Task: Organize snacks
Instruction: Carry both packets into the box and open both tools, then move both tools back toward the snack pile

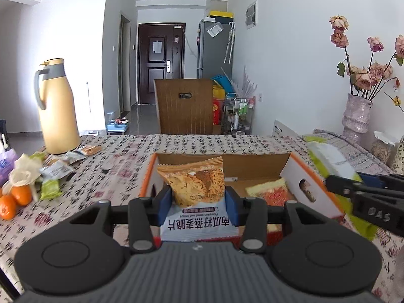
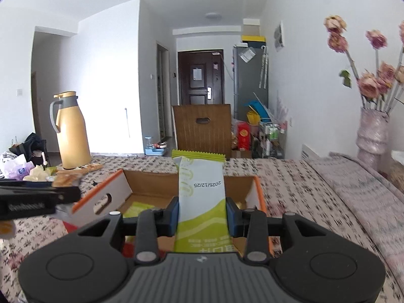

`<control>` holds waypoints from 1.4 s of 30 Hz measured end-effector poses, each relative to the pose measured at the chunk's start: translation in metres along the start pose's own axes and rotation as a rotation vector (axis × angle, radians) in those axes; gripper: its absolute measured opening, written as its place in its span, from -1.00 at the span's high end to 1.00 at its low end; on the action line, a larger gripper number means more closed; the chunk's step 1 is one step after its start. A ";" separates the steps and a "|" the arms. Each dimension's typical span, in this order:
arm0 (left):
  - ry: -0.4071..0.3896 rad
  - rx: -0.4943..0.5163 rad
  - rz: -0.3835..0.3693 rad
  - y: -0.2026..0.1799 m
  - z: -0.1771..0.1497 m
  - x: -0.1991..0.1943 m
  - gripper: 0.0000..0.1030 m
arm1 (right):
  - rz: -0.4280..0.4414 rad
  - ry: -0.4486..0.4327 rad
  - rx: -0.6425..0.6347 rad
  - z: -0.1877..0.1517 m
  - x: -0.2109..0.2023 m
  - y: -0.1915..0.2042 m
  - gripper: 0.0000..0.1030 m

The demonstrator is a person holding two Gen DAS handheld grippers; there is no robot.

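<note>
so, from your left wrist, your left gripper point(image 1: 198, 202) is clamped on an orange-and-white snack packet point(image 1: 195, 189), held upright above the open cardboard box point(image 1: 306, 176) on the patterned tablecloth point(image 1: 121, 156). from your right wrist, your right gripper point(image 2: 202, 214) pinches a green-and-white snack packet point(image 2: 202, 197) over that same box point(image 2: 101, 197).

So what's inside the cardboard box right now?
In the cardboard box: a red-and-yellow packet and a green packet on its floor. The held snacks and fingers cover the rest.
</note>
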State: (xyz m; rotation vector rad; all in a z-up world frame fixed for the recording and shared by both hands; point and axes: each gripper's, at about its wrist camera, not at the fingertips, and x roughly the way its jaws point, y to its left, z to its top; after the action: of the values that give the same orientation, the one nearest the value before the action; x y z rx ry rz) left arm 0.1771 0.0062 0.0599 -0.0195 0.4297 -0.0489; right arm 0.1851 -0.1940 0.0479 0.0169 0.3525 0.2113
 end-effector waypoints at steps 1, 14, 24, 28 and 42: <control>-0.002 -0.001 -0.003 -0.002 0.003 0.004 0.12 | 0.006 0.001 -0.003 0.003 0.006 0.002 0.31; 0.002 -0.033 0.034 -0.007 0.021 0.072 0.12 | 0.024 0.076 0.049 0.009 0.092 0.000 0.31; 0.057 -0.062 0.019 0.007 0.003 0.096 0.09 | 0.011 0.143 0.037 -0.009 0.114 -0.003 0.22; 0.024 -0.077 0.025 0.009 0.004 0.087 -0.80 | 0.006 0.142 0.062 -0.010 0.111 -0.008 -0.34; -0.021 -0.117 0.060 0.012 0.013 0.073 -1.00 | -0.011 0.117 0.099 -0.003 0.106 -0.018 -1.00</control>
State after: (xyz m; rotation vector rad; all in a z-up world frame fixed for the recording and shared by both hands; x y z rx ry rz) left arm 0.2488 0.0147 0.0409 -0.1226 0.4119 0.0357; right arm 0.2846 -0.1893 0.0078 0.1000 0.4791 0.1839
